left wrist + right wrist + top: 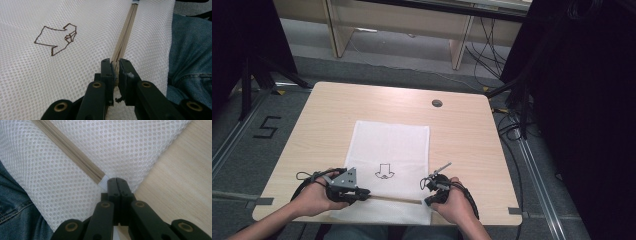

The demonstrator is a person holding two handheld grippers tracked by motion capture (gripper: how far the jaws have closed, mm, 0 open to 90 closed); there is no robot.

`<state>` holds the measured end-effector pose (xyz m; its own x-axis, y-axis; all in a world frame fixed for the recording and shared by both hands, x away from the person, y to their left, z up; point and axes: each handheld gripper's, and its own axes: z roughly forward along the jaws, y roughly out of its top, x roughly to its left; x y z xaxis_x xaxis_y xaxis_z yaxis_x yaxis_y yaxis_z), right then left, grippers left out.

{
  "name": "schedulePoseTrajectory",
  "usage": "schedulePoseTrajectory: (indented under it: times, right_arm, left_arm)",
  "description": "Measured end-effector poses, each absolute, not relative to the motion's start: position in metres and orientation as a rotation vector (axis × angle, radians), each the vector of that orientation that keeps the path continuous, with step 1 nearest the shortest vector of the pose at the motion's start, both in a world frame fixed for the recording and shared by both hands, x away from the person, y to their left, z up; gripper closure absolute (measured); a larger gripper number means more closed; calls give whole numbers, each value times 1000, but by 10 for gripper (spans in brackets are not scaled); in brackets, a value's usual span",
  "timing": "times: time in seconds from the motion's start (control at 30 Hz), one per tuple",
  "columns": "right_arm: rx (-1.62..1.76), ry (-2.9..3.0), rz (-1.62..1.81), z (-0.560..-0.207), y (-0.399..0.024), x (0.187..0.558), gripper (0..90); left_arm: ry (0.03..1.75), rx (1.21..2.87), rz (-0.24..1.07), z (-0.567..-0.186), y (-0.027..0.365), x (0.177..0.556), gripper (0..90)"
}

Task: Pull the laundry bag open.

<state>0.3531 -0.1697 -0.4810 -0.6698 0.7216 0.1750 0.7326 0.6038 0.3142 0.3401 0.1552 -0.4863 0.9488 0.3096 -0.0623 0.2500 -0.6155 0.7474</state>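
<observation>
Indoors, wooden table (462, 135), grey floor (242, 160), white mesh bag (392, 140)

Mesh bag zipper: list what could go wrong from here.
1. The left gripper pinches the zipper pull with only its tips, so a hard tug might slip off it.
2. The right gripper clamps just the bag's corner; the thin mesh bag could stretch or slide across the table.
3. The bag's near edge overhangs the table, so it might drag toward the person's lap.

"5" on the floor (266, 127)
</observation>
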Motion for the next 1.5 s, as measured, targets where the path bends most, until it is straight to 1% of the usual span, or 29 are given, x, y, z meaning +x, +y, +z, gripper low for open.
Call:
schedulePoseTrajectory:
  times: [0.37,0.4,0.53,0.93,1.13,1.17,1.3,1.37,1.4,1.47,1.5]
  right_arm:
    - [-1262,-2784,-566,-481,-170,353,900]
    - [-1269,-2780,-566,-481,-170,353,900]
    - [-1265,-2783,-565,-481,-170,353,900]
    - [-1265,-2786,-570,-481,-170,353,900]
    - [-1265,-2791,-573,-481,-170,353,900]
    - [-1278,-2784,-565,-481,-169,352,900]
    - [-1264,-2790,-564,-481,-170,353,900]
    - [-1265,-2790,-561,-481,-170,353,900]
    - [-1266,-2791,-561,-481,-170,353,900]
    - [-1268,-2790,-561,-481,-170,353,900]
    - [-1269,-2789,-561,-481,-170,353,900]
  left_arm:
    - [398,2279,123,-485,163,340,821]
    - [407,2255,93,-486,163,339,821]
    - [401,2272,122,-486,164,339,821]
    - [396,2268,105,-487,165,340,821]
    - [404,2265,115,-486,165,339,821]
    - [388,2280,133,-486,166,339,821]
    - [413,2262,113,-486,167,338,822]
    - [412,2286,145,-486,171,339,822]
    - [431,2256,118,-486,176,340,822]
    - [443,2254,105,-486,177,339,822]
    - [425,2282,145,-486,179,339,822]
